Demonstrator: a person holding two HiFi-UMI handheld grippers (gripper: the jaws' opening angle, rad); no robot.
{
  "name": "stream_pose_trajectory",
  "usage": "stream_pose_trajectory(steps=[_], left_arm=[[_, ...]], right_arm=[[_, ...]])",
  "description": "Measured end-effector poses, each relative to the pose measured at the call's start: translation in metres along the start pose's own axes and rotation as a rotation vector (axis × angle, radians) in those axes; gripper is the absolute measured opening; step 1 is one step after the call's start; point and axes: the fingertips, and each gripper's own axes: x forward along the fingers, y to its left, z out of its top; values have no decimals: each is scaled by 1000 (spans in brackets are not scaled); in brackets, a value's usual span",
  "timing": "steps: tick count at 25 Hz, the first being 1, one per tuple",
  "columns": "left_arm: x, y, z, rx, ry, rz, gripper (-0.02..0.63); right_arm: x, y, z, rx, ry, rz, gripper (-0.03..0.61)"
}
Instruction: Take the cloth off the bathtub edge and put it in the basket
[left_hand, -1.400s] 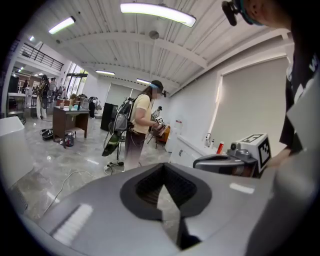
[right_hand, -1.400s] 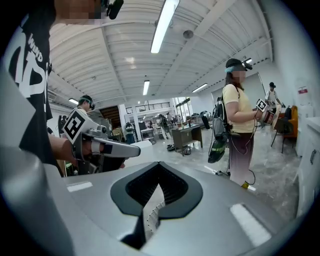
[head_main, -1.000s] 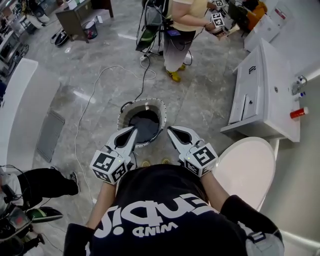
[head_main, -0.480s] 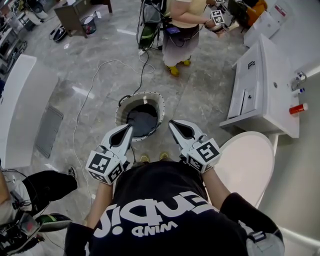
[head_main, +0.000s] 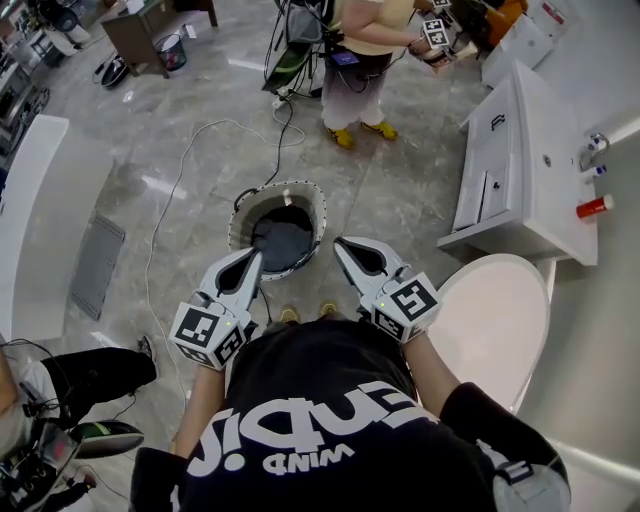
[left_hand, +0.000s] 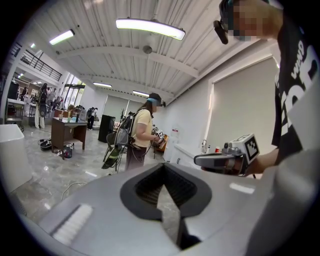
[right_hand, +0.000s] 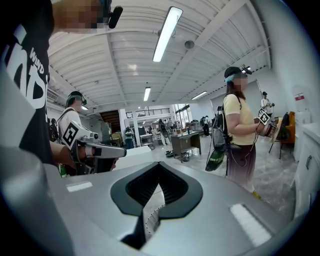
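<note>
A round white basket (head_main: 321, 212) stands on the marble floor in front of me, and a dark grey cloth (head_main: 286, 243) lies inside it. In the head view my left gripper (head_main: 257, 256) hangs over the basket's near left rim, its jaws shut with nothing in them. My right gripper (head_main: 340, 245) hovers just right of the basket, also shut and empty. In the left gripper view the left gripper (left_hand: 162, 166) shows its jaws closed, with the right gripper (left_hand: 225, 160) beside it. The right gripper (right_hand: 159, 165) looks the same in its own view, with the left gripper (right_hand: 95, 149) at the left.
A white bathtub edge (head_main: 30, 210) curves along the left. A white oval fixture (head_main: 495, 320) and a washbasin cabinet (head_main: 520, 160) with a red bottle (head_main: 592, 208) stand at the right. A person (head_main: 360, 50) stands beyond the basket. A cable (head_main: 180, 190) trails over the floor.
The basket and floor have slid a little upward in the head view. Both grippers keep their places near the basket and stay shut.
</note>
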Motion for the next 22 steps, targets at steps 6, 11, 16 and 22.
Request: stream_pose_trajectory(steps=[6,11,16,22], left_arm=[[1,-8,-6,1,4,-12,-3],[2,-12,-7,8,4,-13,-3],[3,-21,-9,18,8,-12,-3],[6,-39,-14,19,14,-10,-3]], right_arm=[[-6,5,-4,-16,-2,22,9],[-11,5,-4,-17,-6,32,9],[-18,3,-3,-20,-14,37,9],[-32,1,2,-25,-39,59,9]])
